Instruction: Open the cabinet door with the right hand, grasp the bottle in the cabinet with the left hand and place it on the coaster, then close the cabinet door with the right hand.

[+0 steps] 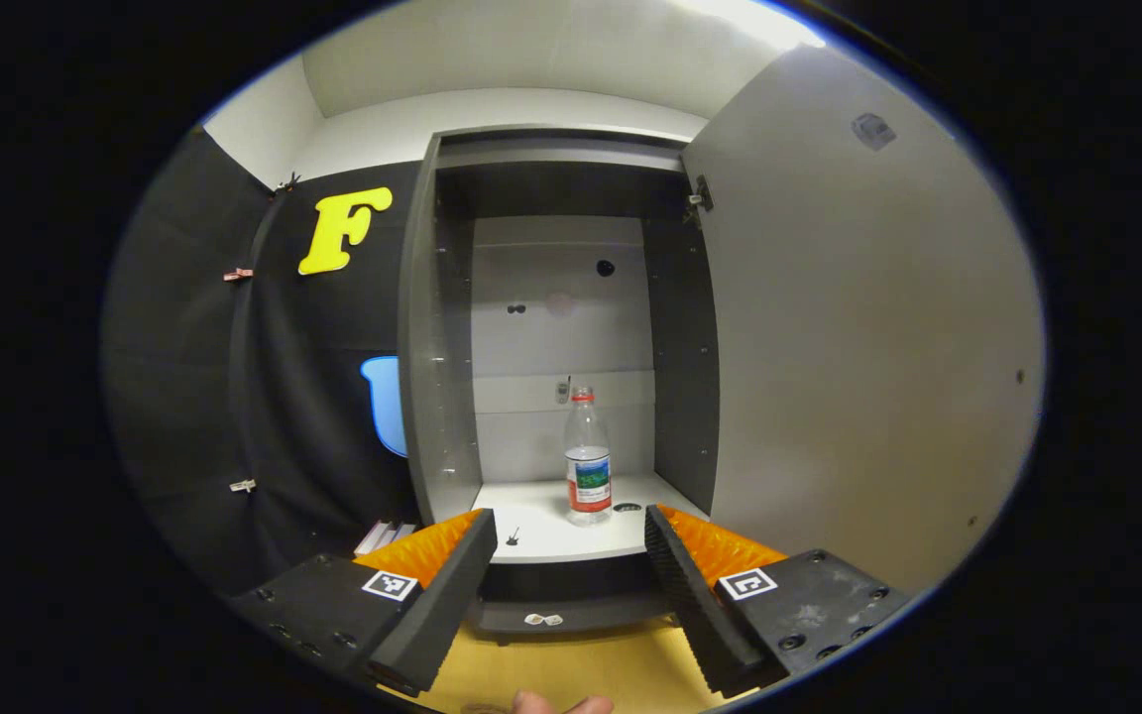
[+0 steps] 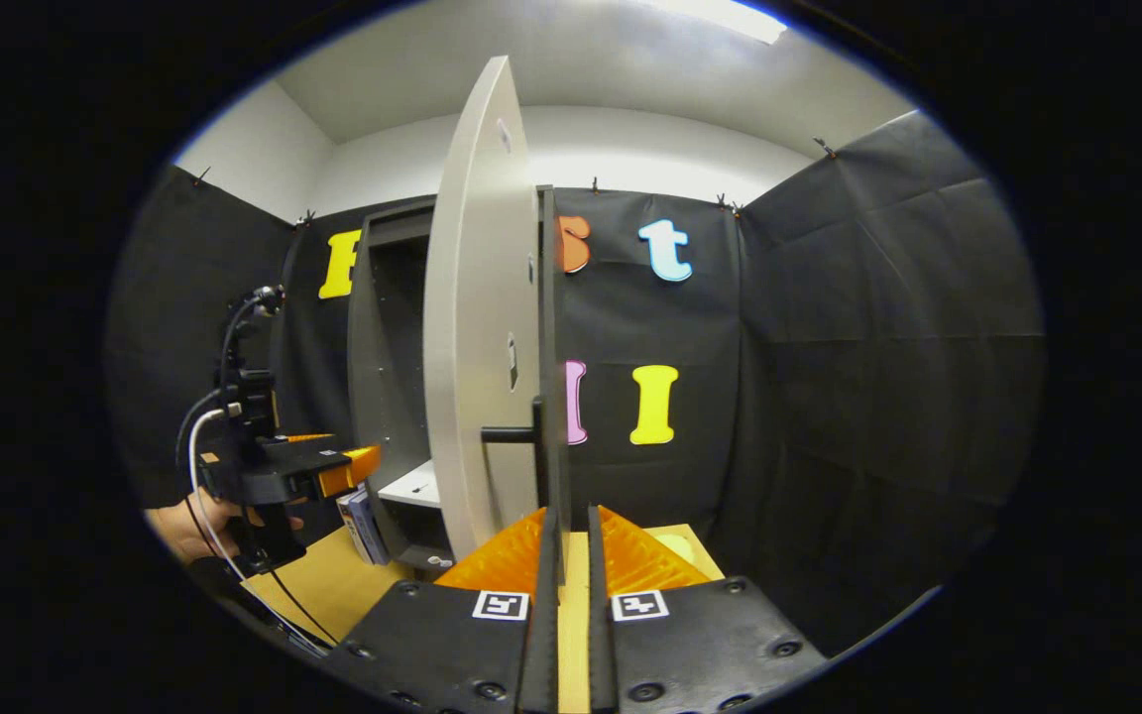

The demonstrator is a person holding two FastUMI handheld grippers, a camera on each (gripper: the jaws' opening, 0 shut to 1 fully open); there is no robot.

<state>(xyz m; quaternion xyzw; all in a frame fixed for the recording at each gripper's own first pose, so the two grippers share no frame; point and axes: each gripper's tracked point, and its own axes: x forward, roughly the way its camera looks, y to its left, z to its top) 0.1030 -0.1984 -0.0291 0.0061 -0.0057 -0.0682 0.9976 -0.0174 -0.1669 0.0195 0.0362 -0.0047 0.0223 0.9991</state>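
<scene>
One step looks done, since the cabinet door stands open with the right gripper clenched on its handle, while the left gripper, fingers spread, faces the bottle upright on the cabinet shelf, not yet grasped.

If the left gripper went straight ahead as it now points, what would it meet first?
Most likely the bottle standing on the cabinet shelf. It lies between the open fingers of the left gripper, though how far off is unclear.
</scene>
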